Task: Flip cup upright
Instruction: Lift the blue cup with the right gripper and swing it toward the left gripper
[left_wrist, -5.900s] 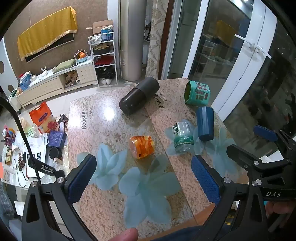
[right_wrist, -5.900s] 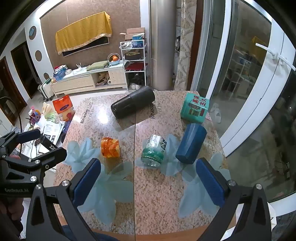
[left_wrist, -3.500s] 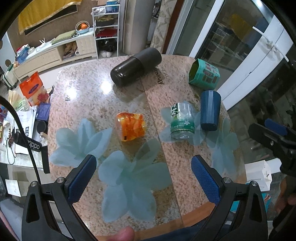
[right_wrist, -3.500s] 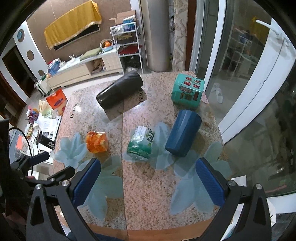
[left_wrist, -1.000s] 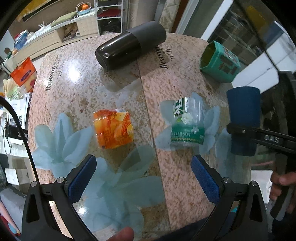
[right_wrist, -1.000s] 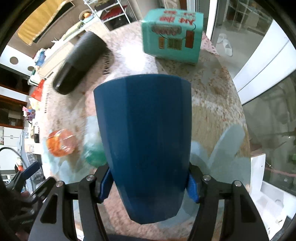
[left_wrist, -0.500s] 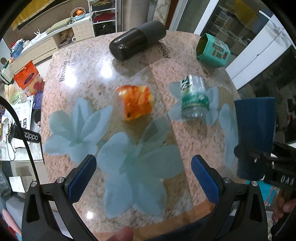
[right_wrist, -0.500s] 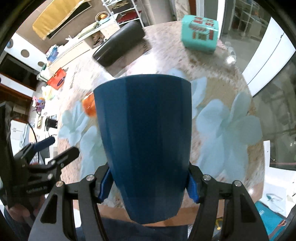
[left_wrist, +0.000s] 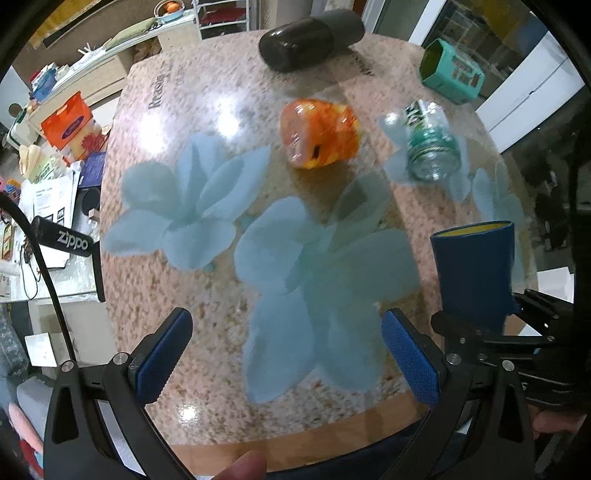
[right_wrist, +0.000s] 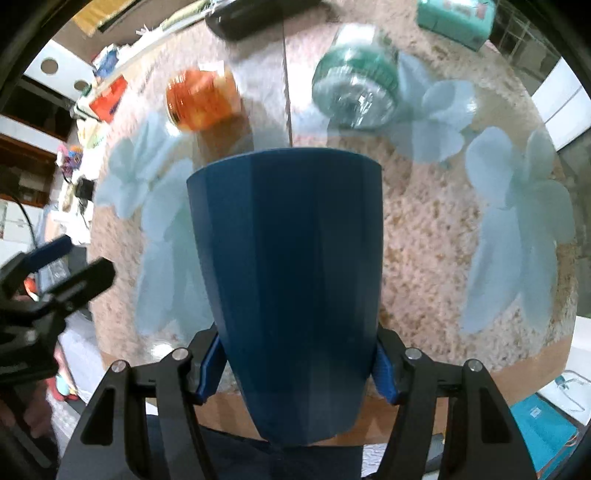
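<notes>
1. the right gripper (right_wrist: 295, 365) pinches the blue cup (right_wrist: 288, 280) near its narrow base, a blue pad pressed against each side.
2. from the left wrist view, the cup (left_wrist: 472, 273) is at the near right of the table (left_wrist: 207, 317), mouth up with a yellow inside showing at the rim; it looks close to upright.
3. whether its base touches the table cannot be told: the gripper's frame hides the bottom in both views.
4. the left gripper (left_wrist: 284, 354) has its jaws spread wide and holds nothing, hovering over the near edge, left of the cup.
5. the relation that matters: the cup's long axis runs along the right gripper's fingers, base toward the person and mouth away, so the grip is across the base. the right gripper is the one on it; the left is apart.
6. judgement: the flip seems nearly done. what remains is likely to set the base flat on the near right of the table and let go.
7. risk: the grip is low on a tall cup near the edge, so a tilted release could tip it.
8. an orange jar (left_wrist: 319, 134), a green bottle (left_wrist: 430, 146), a dark flask (left_wrist: 308, 33) and a teal box (left_wrist: 452, 72) lie farther off, well apart from the cup.
</notes>
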